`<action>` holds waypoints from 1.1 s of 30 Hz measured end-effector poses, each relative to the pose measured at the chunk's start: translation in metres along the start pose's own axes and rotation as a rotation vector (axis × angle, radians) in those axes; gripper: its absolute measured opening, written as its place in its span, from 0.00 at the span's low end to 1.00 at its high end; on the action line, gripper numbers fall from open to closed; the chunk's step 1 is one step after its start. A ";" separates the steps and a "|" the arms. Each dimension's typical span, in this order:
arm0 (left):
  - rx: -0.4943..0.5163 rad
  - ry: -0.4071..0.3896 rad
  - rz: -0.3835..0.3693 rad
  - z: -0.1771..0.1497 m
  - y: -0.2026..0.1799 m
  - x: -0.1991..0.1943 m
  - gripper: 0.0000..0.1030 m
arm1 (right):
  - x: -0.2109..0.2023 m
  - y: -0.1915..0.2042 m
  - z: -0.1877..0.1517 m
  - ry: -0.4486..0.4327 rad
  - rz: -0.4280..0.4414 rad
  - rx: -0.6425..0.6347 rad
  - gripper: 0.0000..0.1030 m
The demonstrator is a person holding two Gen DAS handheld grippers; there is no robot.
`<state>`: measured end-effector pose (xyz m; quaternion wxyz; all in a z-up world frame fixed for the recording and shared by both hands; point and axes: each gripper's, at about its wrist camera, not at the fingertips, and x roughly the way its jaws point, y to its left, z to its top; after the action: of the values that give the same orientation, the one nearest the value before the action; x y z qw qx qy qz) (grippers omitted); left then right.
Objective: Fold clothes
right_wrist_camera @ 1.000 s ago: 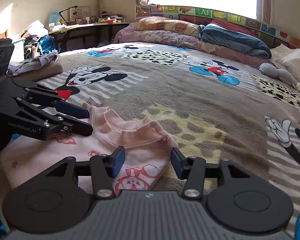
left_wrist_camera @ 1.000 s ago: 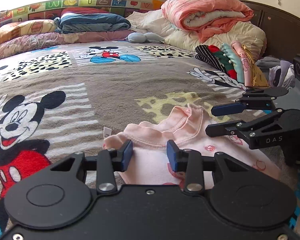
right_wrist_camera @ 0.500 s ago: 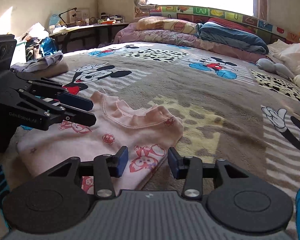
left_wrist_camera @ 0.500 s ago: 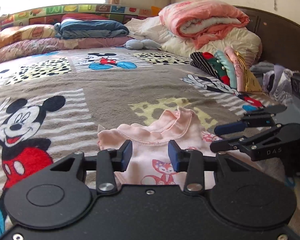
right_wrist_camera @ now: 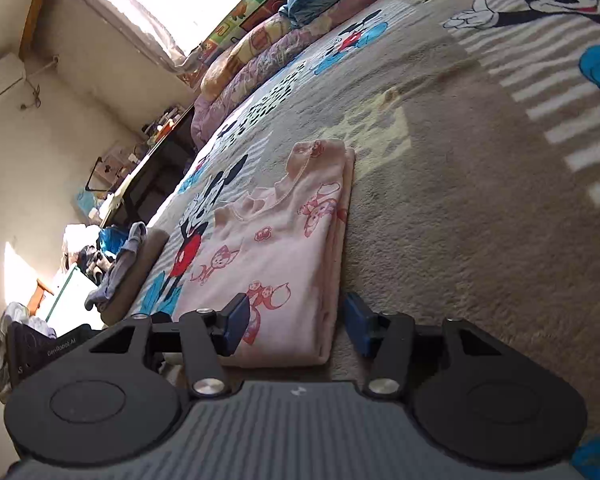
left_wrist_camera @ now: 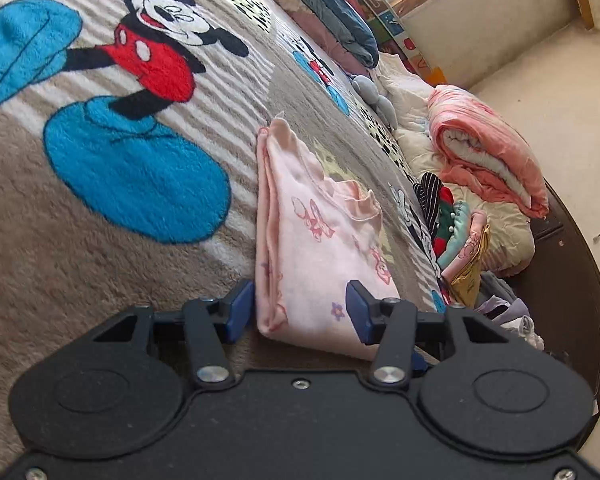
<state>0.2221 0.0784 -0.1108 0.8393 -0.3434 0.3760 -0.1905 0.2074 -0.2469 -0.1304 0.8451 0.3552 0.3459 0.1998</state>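
Pink shirt (left_wrist_camera: 320, 240) folded on bed blanket (left_wrist_camera: 60, 260), long axis running fwd from both tools. We see left tool (left_wrist_camera: 300, 312) half-wide, near hem between pads, no pinch. Right tool (right_wrist_camera: 296, 320) opening, straddling folded edge; equally near.

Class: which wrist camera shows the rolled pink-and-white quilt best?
The left wrist view: the rolled quilt lies in full sight on the cream bedding beside the dark headboard. The right wrist view does not show it at all.

Pink garment (left_wrist_camera: 320, 256) (folded) between left hand-held gripper (left_wrist_camera: 300, 312) pads.
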 end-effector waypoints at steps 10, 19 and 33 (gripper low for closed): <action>-0.077 -0.101 0.008 -0.041 -0.002 -0.037 0.09 | -0.008 -0.005 -0.026 -0.093 0.036 0.114 0.17; -0.149 -0.070 0.047 -0.112 0.008 -0.107 0.09 | -0.053 0.002 -0.086 0.025 0.091 0.163 0.17; -0.031 -0.118 0.148 -0.115 -0.007 -0.141 0.45 | -0.097 0.015 -0.094 -0.067 0.101 0.034 0.61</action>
<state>0.0433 0.1057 -0.0904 0.8663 -0.3382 0.3532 -0.1018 0.0719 -0.2499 -0.1249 0.8389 0.3932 0.3024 0.2243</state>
